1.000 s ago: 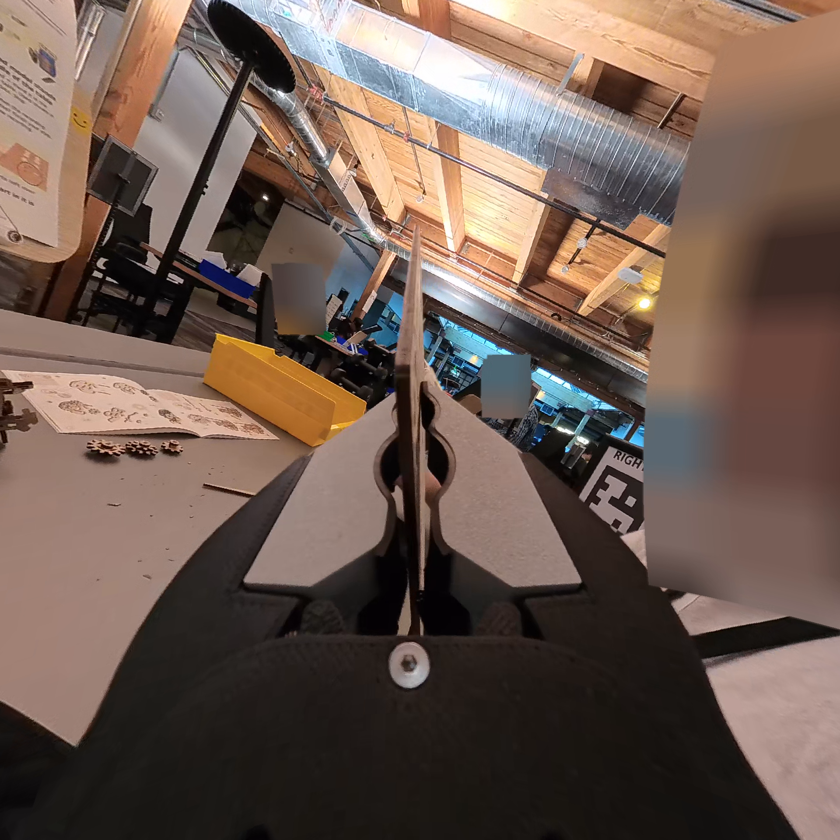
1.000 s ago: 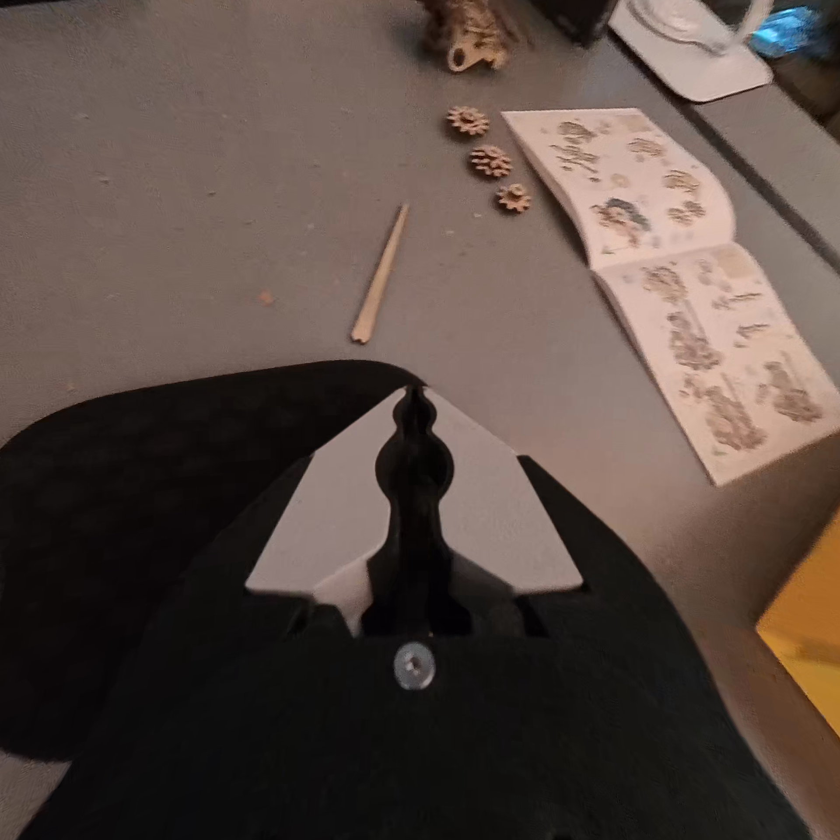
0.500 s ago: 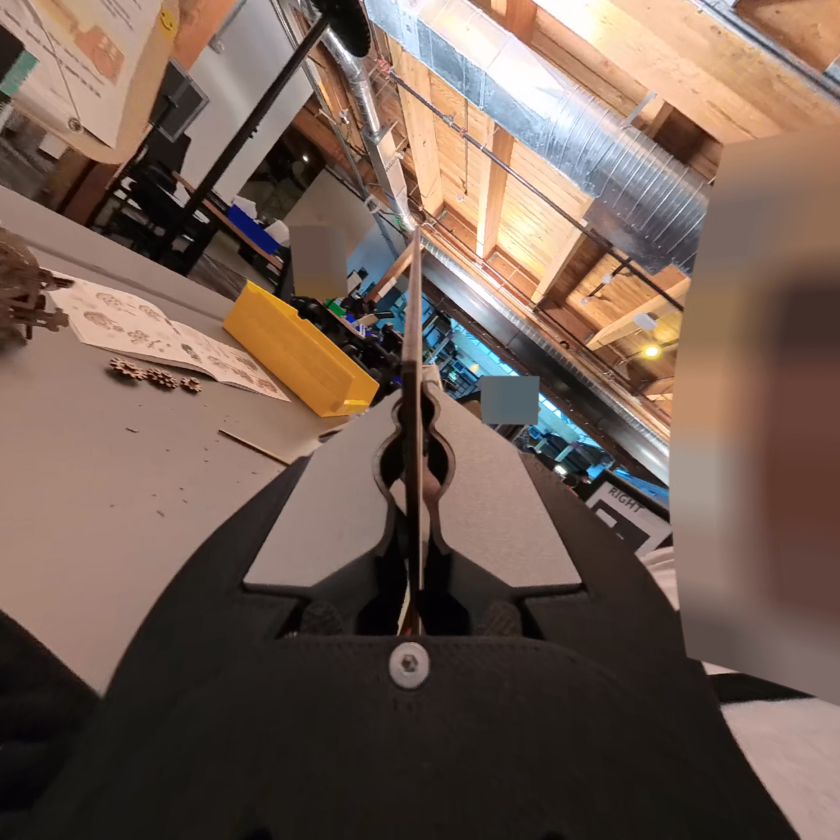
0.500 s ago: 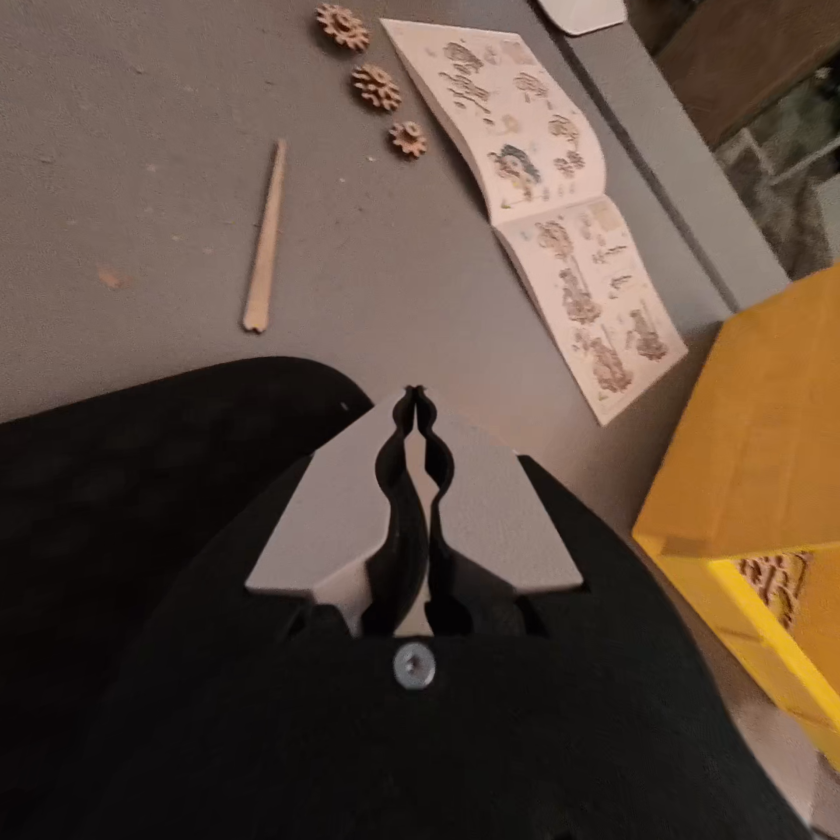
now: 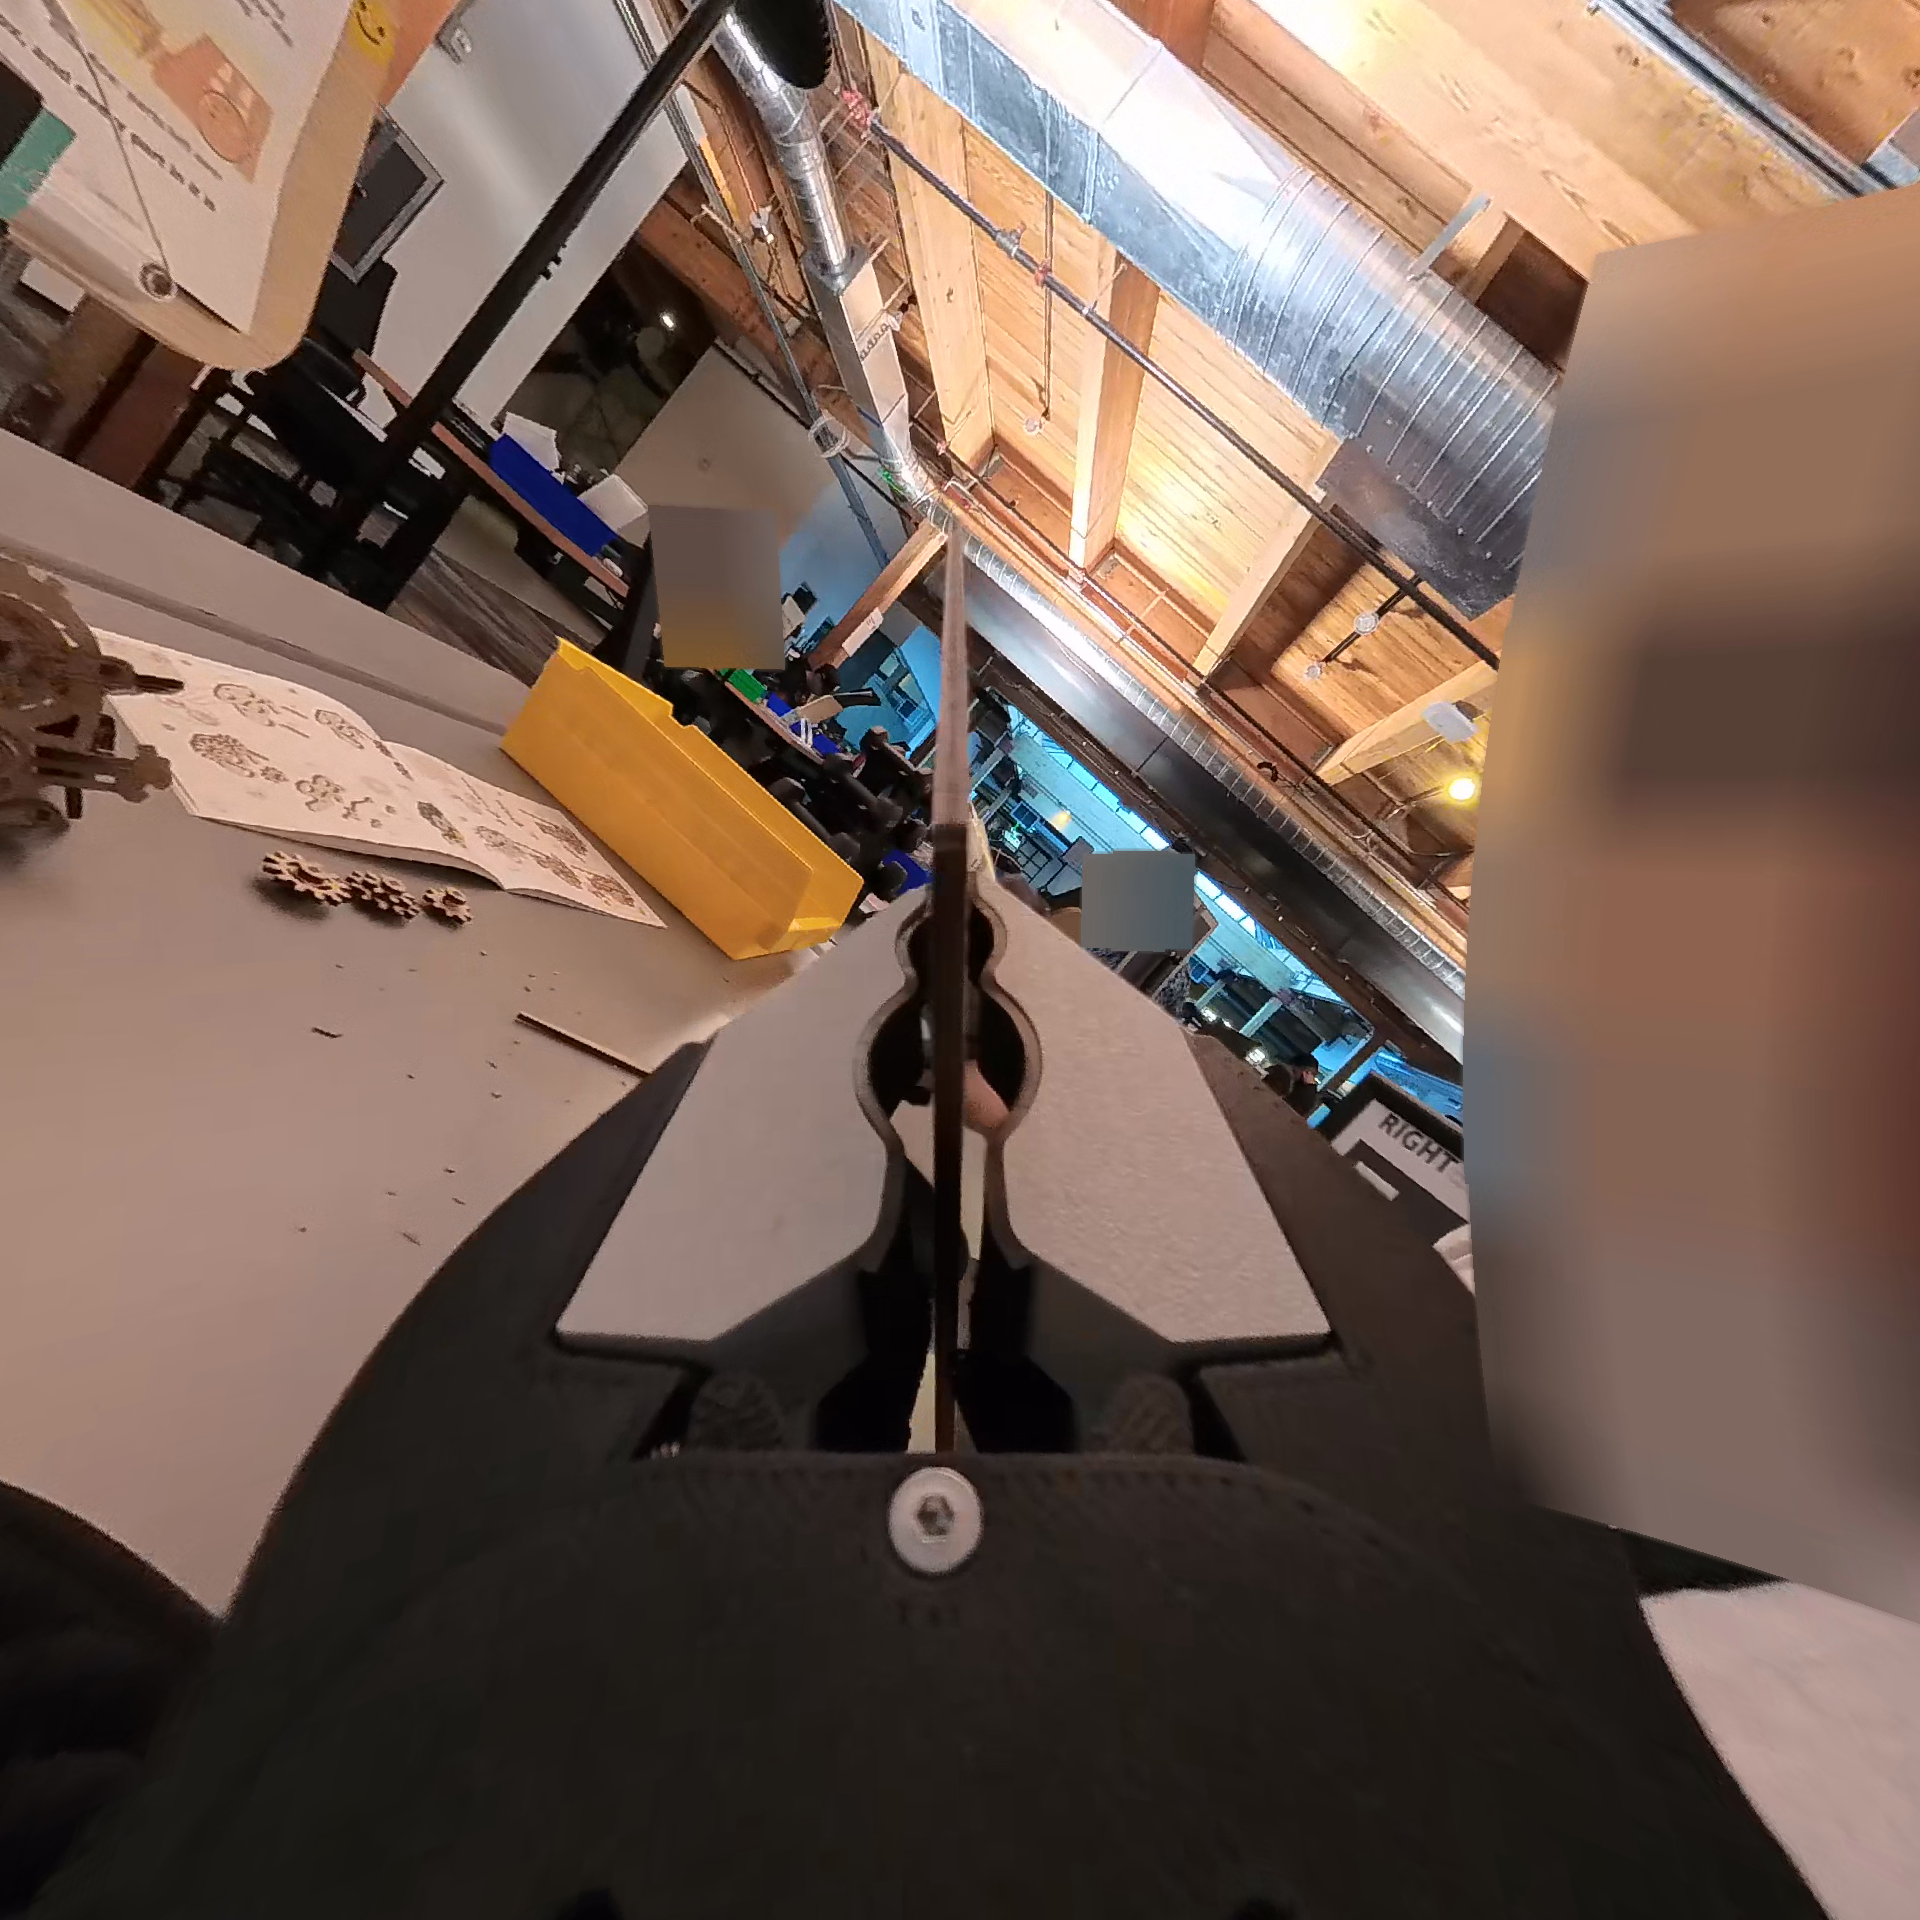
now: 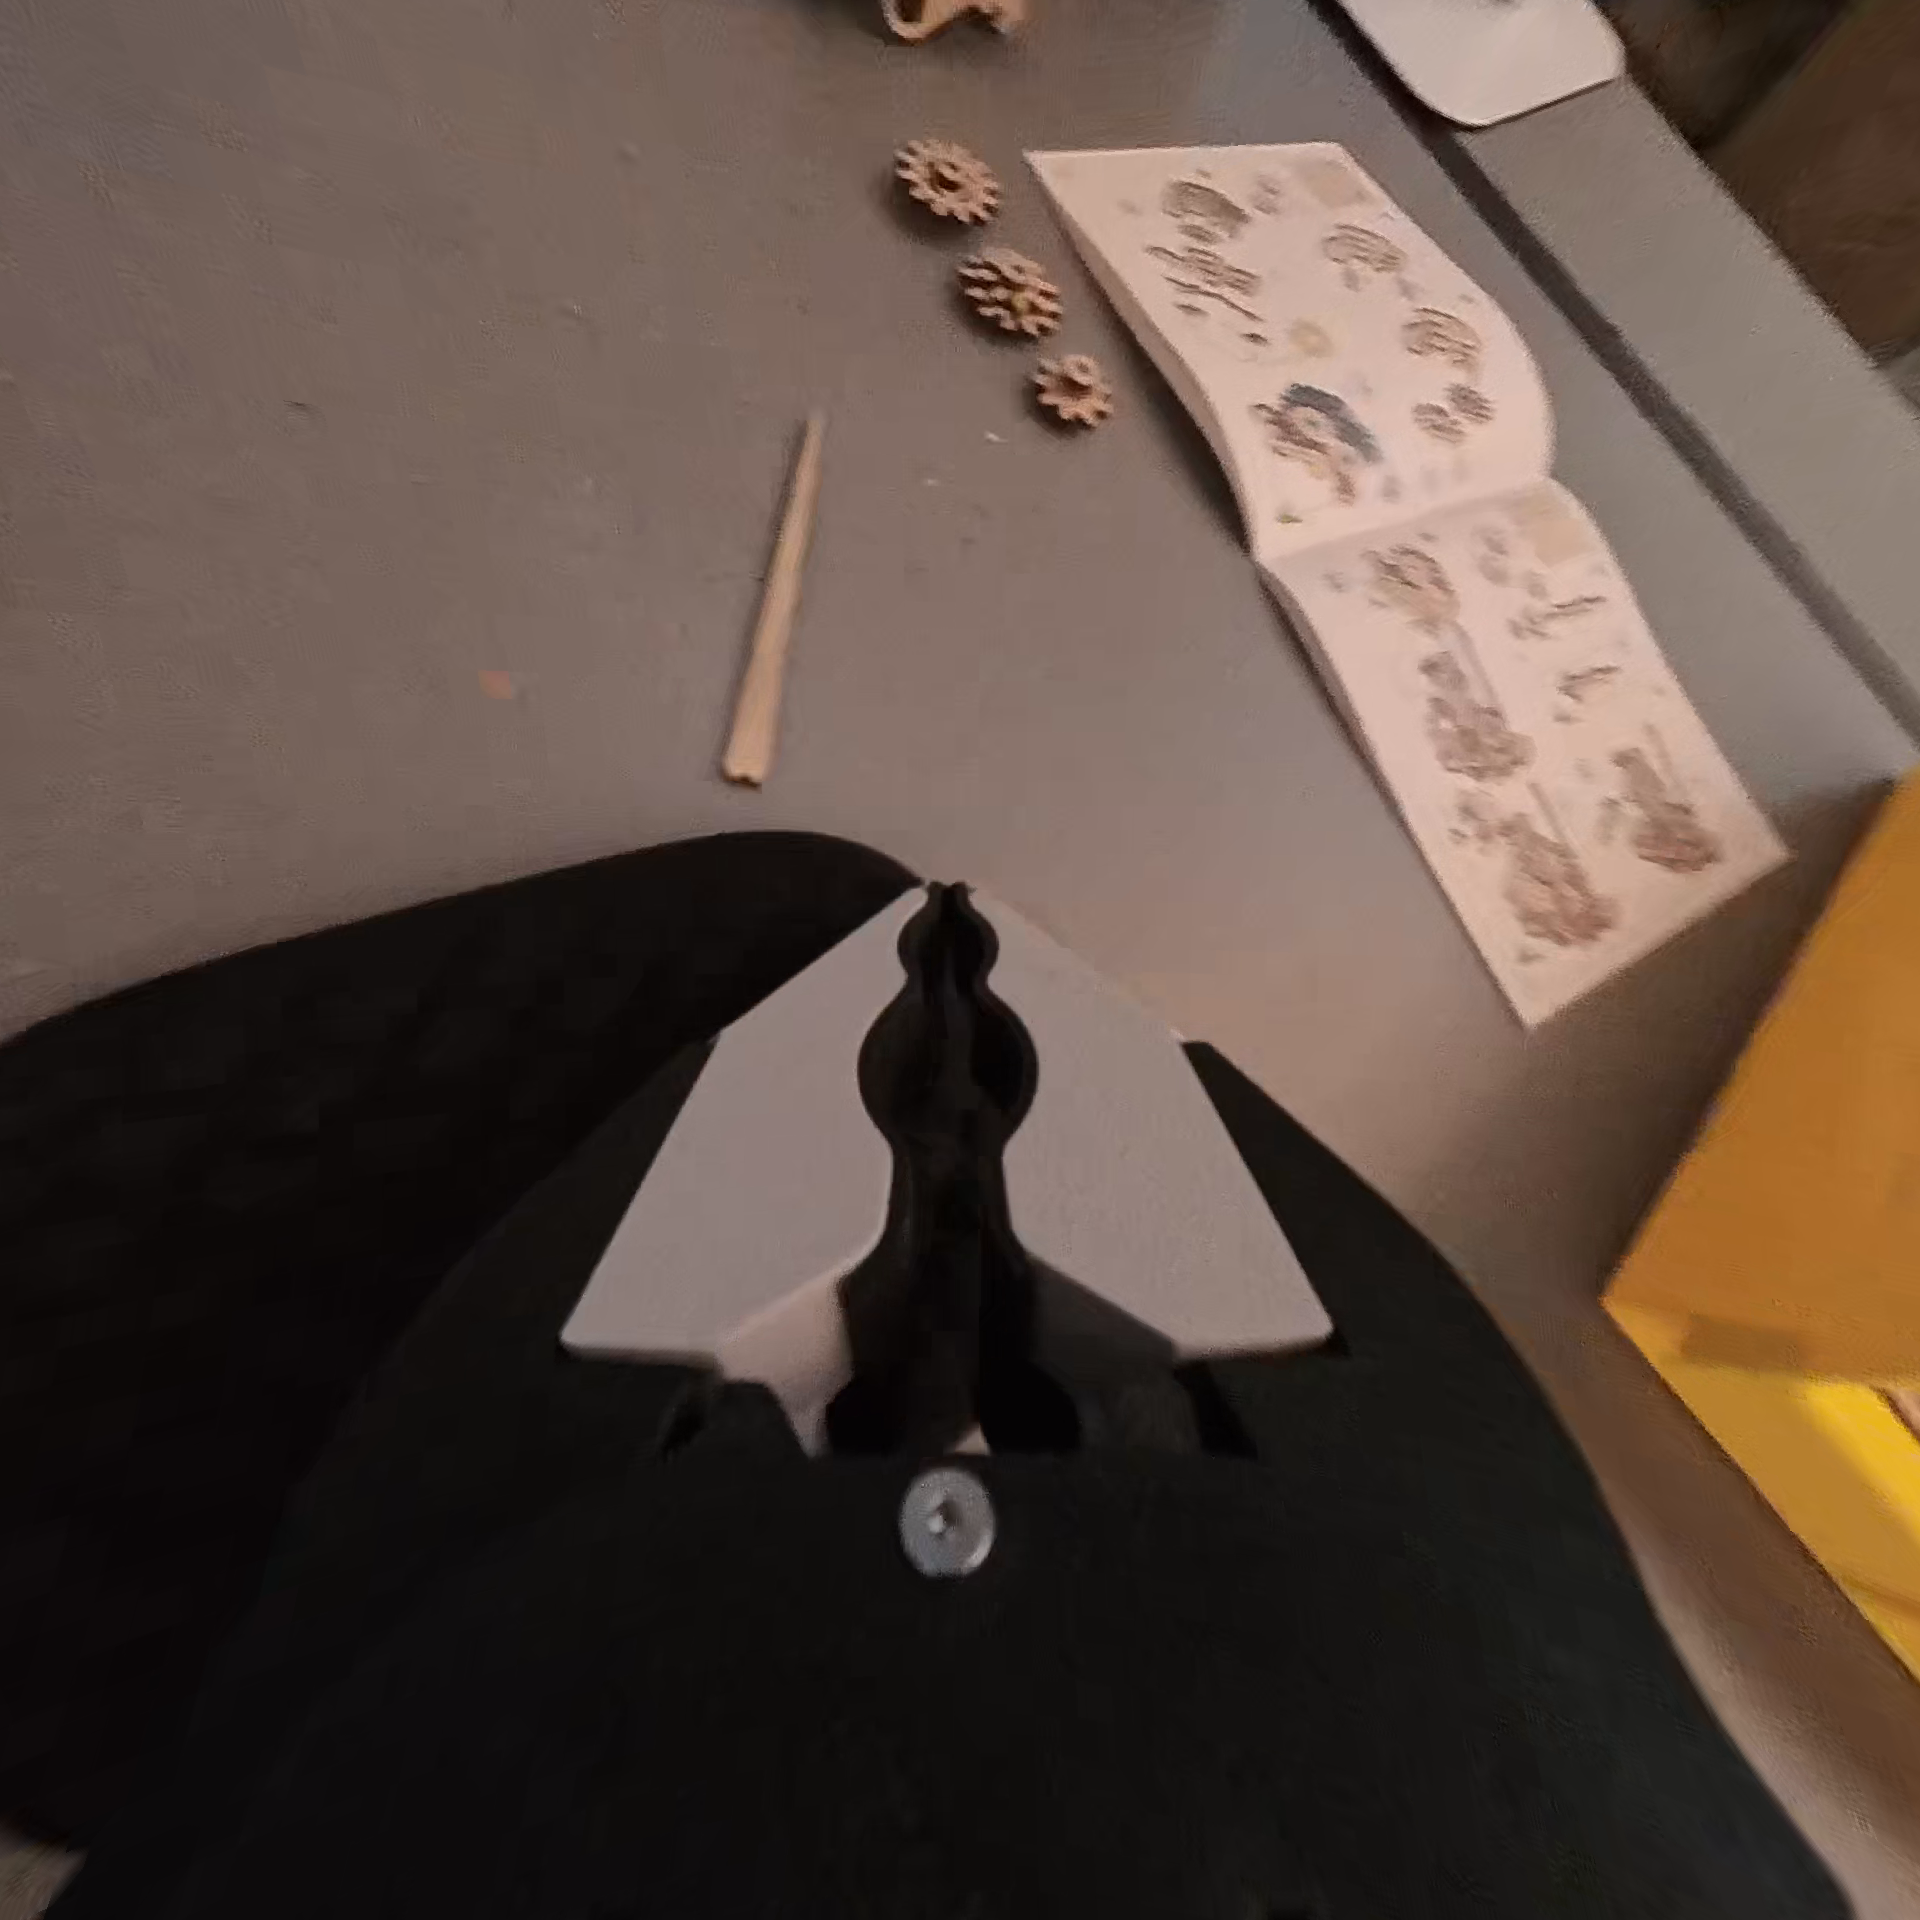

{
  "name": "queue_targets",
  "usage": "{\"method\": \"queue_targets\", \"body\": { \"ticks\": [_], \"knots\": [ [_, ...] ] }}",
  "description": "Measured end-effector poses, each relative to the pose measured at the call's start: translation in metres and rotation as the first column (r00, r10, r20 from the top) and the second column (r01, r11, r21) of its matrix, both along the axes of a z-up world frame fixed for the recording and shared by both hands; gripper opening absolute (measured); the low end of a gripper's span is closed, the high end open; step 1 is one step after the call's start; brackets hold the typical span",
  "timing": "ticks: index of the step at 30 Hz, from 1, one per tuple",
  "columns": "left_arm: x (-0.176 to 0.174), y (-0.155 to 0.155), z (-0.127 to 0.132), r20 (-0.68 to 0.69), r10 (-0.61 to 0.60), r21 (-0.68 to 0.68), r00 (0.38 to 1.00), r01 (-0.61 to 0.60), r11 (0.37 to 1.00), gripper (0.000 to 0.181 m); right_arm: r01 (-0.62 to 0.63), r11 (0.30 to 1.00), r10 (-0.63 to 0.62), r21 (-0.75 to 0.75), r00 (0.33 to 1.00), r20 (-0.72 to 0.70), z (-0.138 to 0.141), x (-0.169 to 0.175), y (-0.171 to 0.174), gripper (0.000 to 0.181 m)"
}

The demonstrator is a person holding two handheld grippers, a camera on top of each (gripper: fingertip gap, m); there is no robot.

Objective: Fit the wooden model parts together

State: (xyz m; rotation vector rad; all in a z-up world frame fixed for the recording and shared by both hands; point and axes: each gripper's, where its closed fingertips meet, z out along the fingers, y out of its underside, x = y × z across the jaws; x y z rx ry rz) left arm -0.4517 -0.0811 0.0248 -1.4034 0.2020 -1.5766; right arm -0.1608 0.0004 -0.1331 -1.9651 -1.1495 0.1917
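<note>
Left gripper [image 5: 951,914] pressed together on a thin wooden sheet [image 5: 951,727], held edge-on and pointing up toward the ceiling. Right gripper [image 6: 948,896] closed with nothing between its tips, hovering over the grey table [image 6: 364,416]. Lying ahead of it: a slim wooden stick [image 6: 777,603], three small wooden gears [image 6: 1006,293] in a row just beside an open instruction booklet [image 6: 1455,540]. Yellow bin [image 6: 1787,1195] at the right edge. Partly built wooden model [image 5: 47,717] standing at the booklet's far end.
</note>
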Motion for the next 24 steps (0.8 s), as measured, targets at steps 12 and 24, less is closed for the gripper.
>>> {"method": "queue_targets", "body": {
  "ticks": [12,24],
  "knots": [
    [-0.001,0.011,-0.018,0.004,0.057,-0.076,0.998,-0.057,0.995,0.000,0.314,0.948,-0.312,0.039,0.948,-0.056,0.012,0.054,0.005,0.006],
    [0.012,0.003,-0.021,-0.076,0.063,-0.060,0.995,-0.068,0.996,0.000,0.244,0.966,-0.256,0.081,0.937,0.237,-0.007,-0.039,-0.087,0.063]
  ]
}}
